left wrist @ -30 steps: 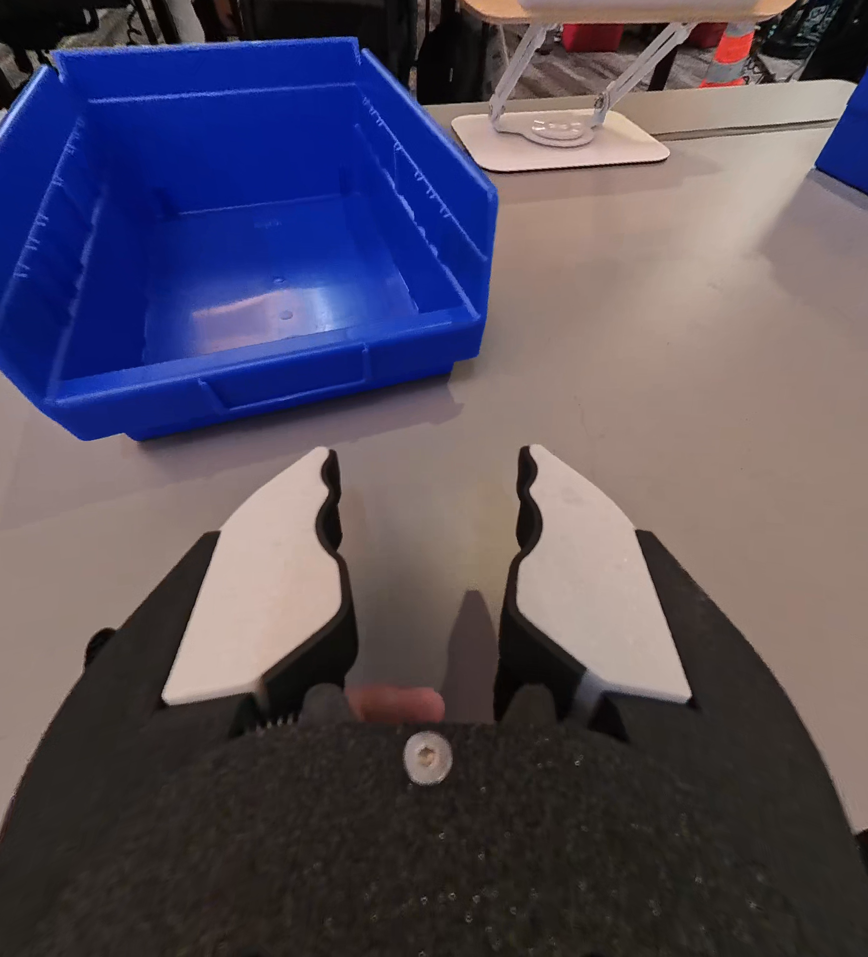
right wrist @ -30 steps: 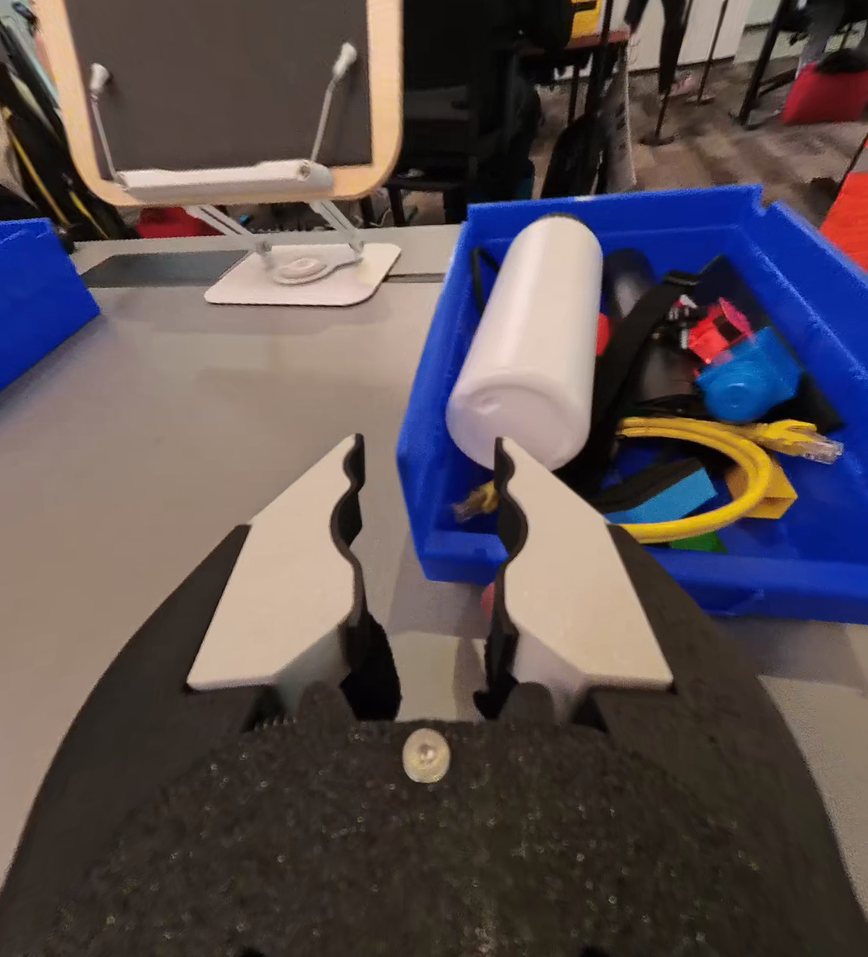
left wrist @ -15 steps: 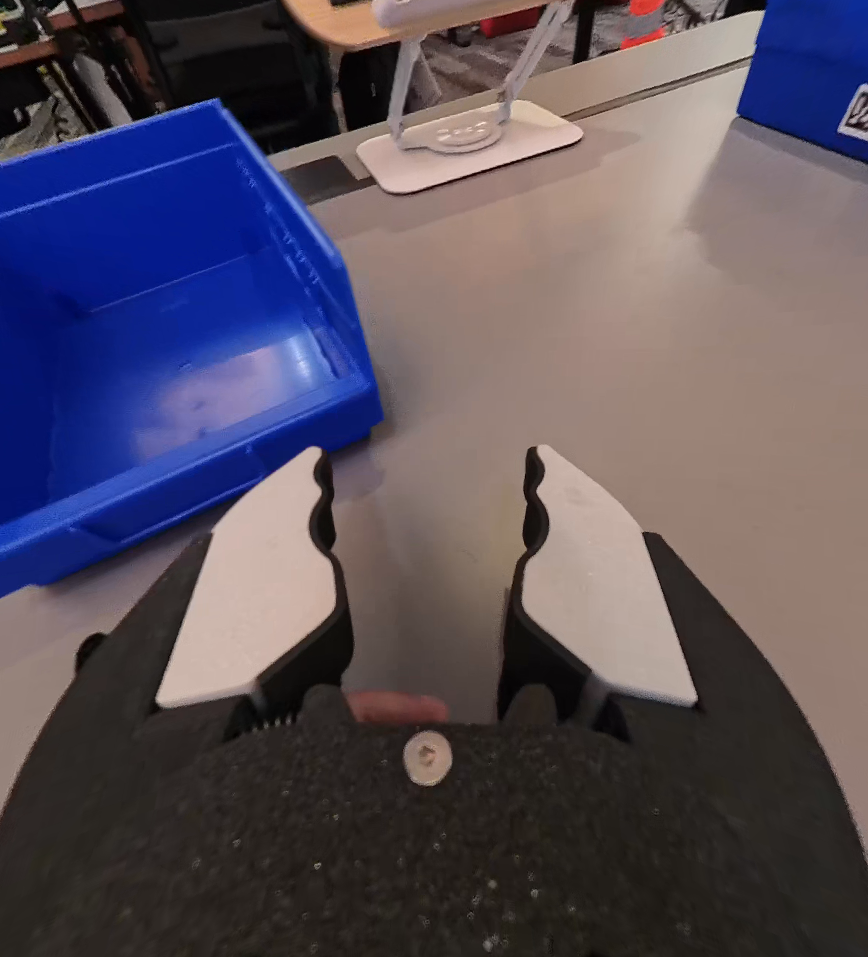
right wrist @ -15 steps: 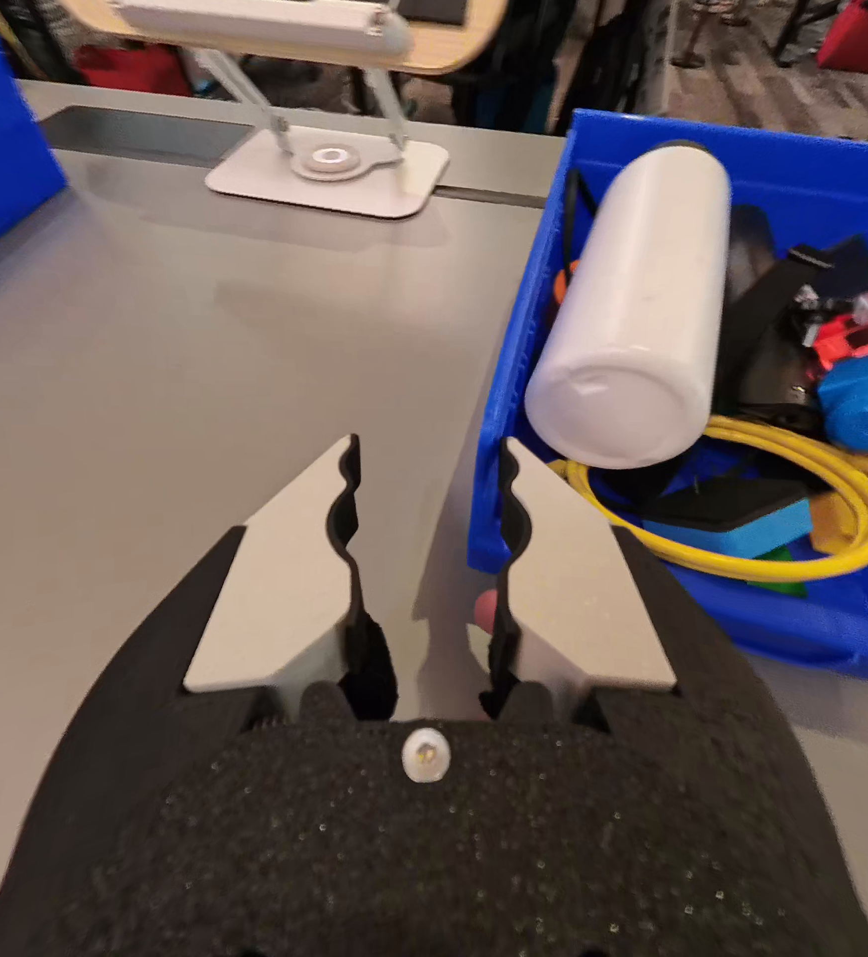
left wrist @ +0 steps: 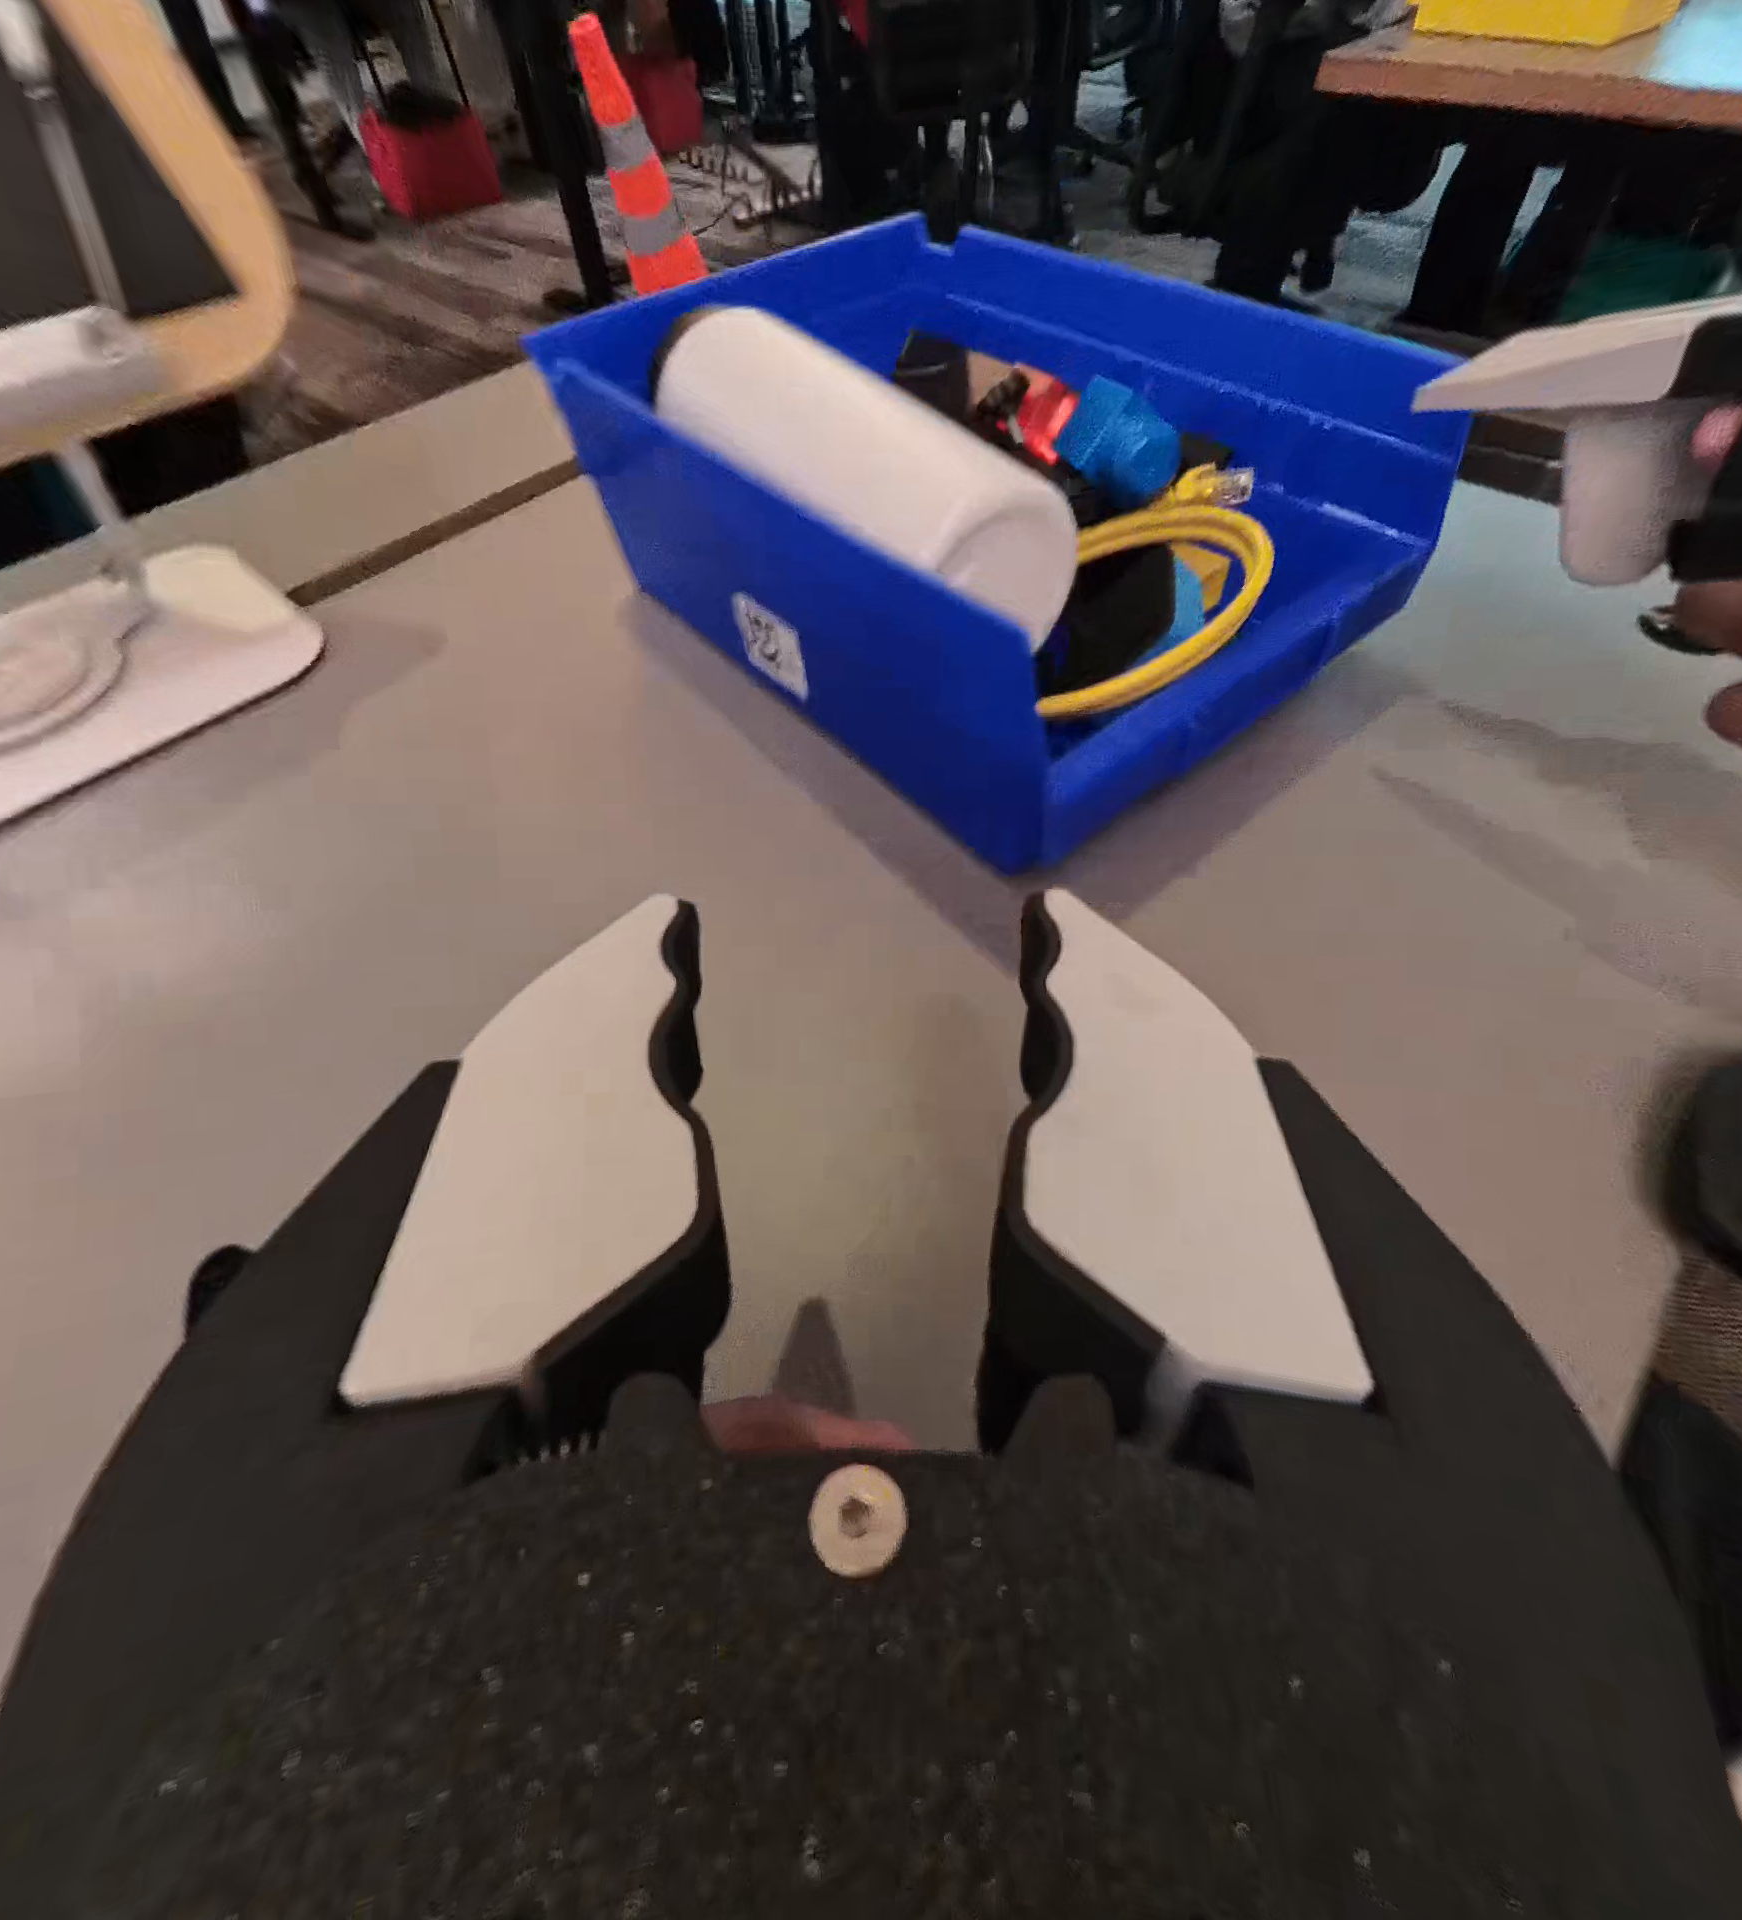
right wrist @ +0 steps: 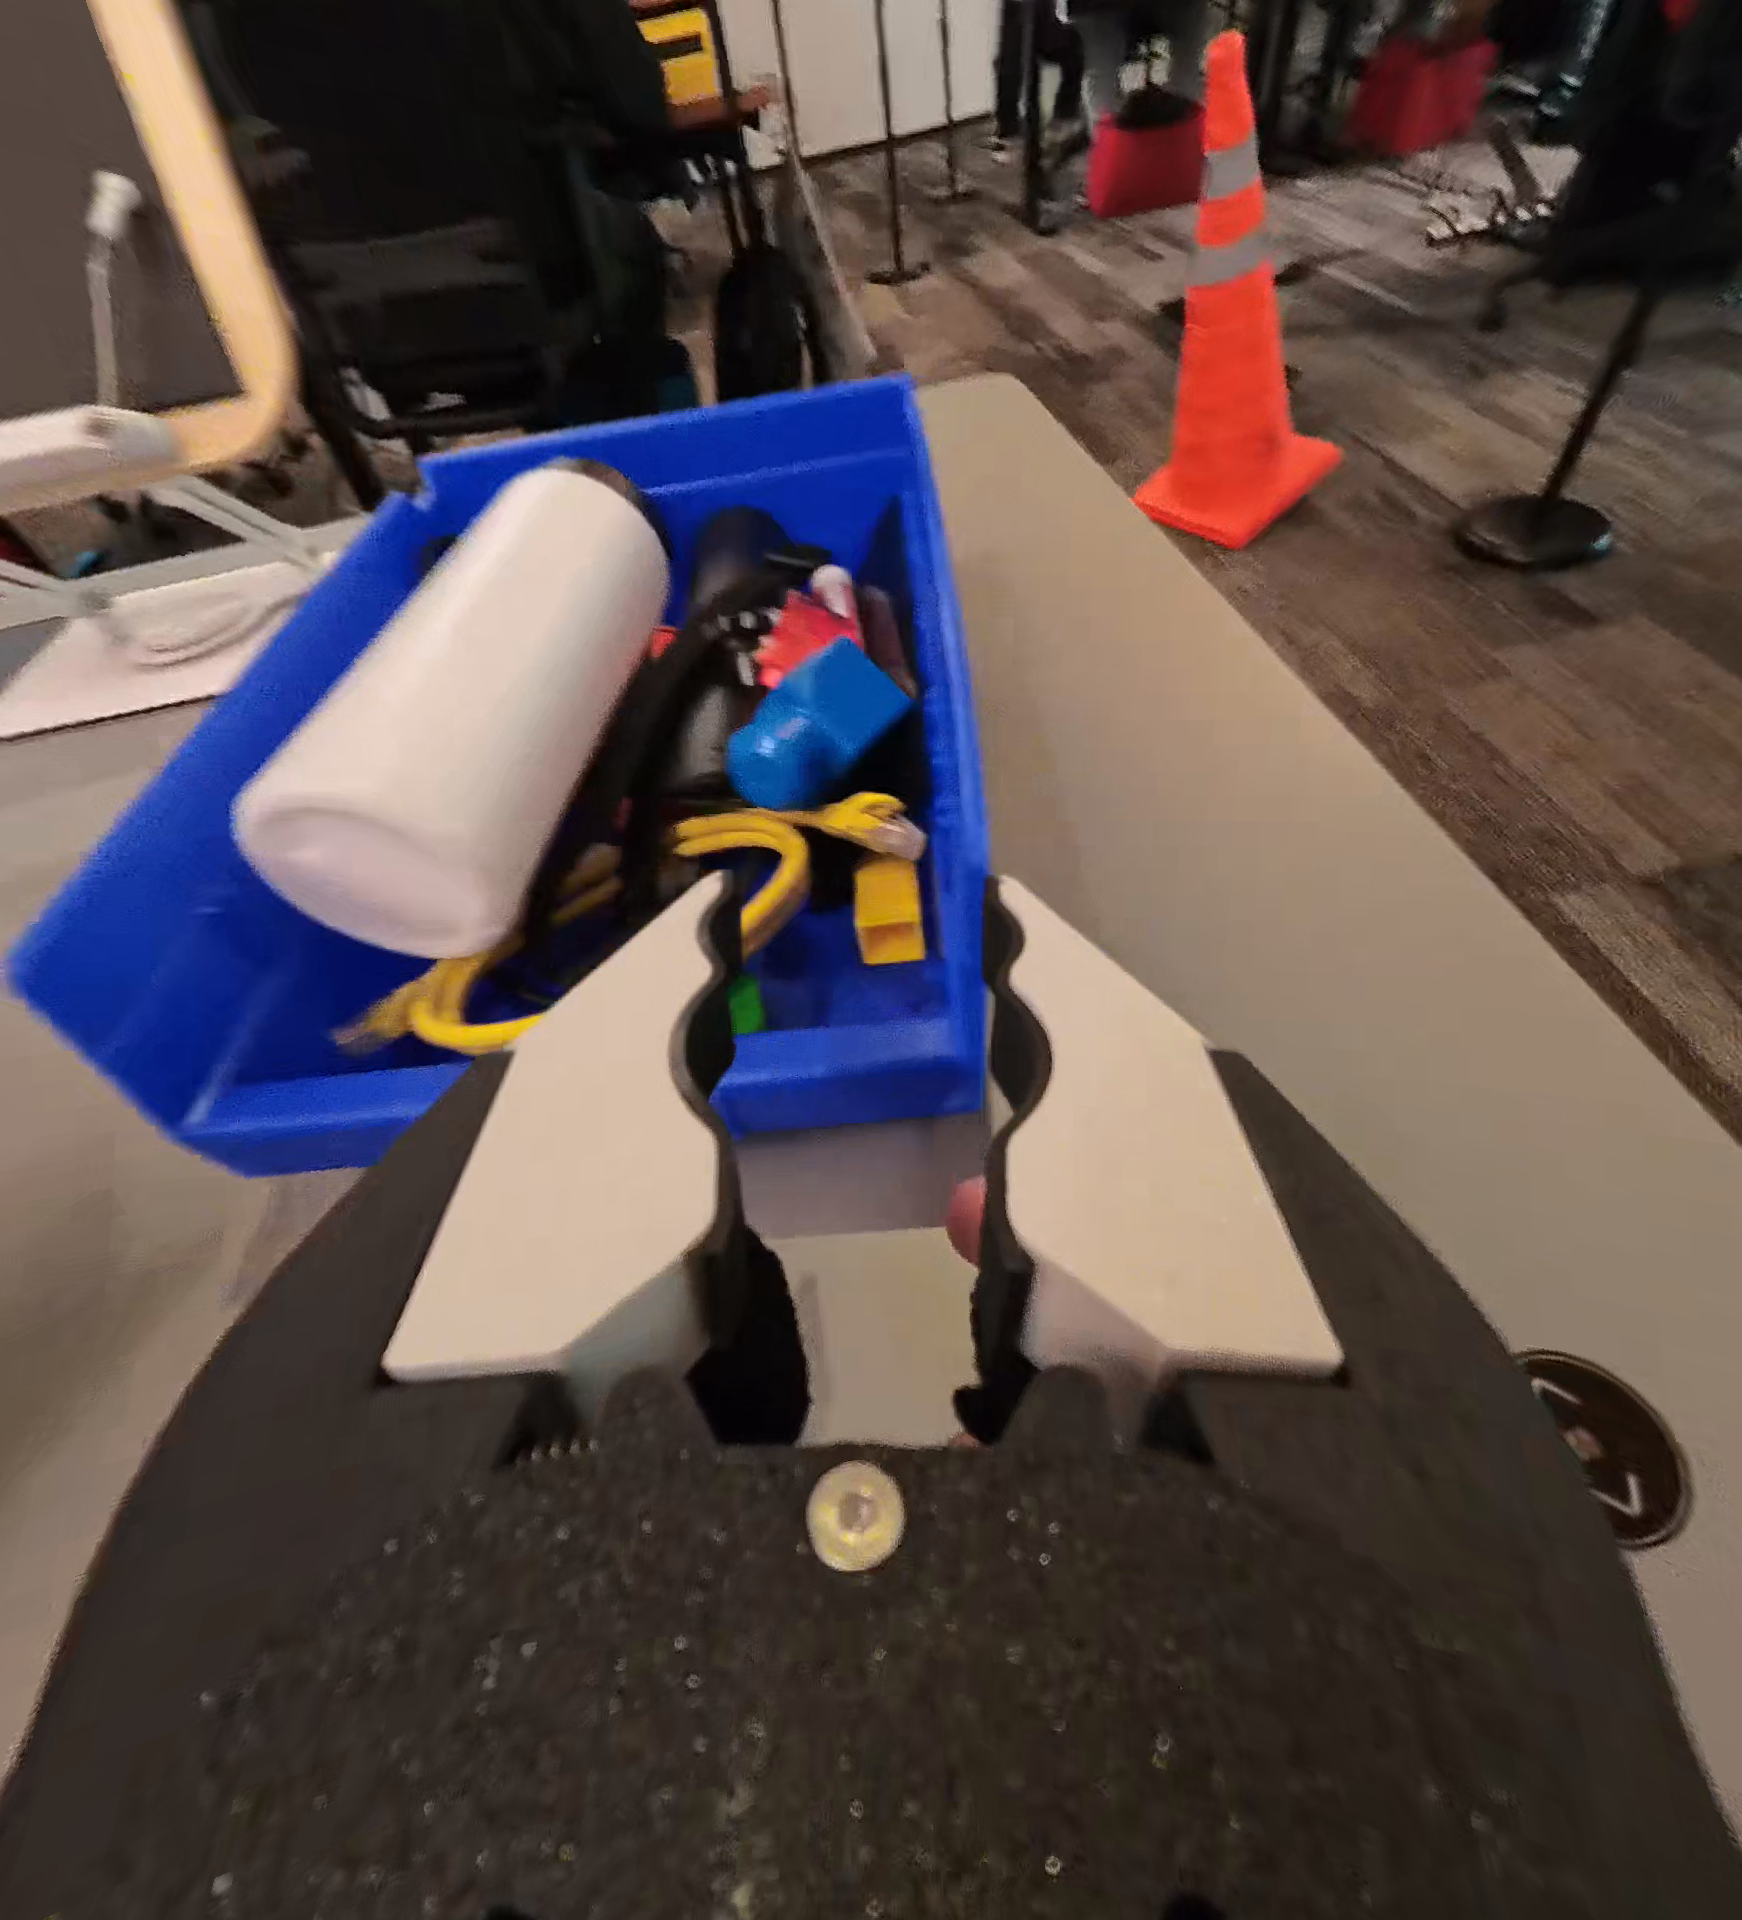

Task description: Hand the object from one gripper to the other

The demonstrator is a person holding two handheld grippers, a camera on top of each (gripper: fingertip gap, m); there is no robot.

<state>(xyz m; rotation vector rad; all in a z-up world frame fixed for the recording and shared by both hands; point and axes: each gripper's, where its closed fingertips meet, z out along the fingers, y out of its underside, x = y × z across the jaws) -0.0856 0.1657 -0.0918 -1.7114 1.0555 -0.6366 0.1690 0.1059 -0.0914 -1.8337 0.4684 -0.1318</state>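
Blue plastic bin — smooth white cylinder, coiled yellow cable.

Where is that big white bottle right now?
The white bottle lies on its side along the left of the blue bin, propped over a yellow cable; both wrist views show it.
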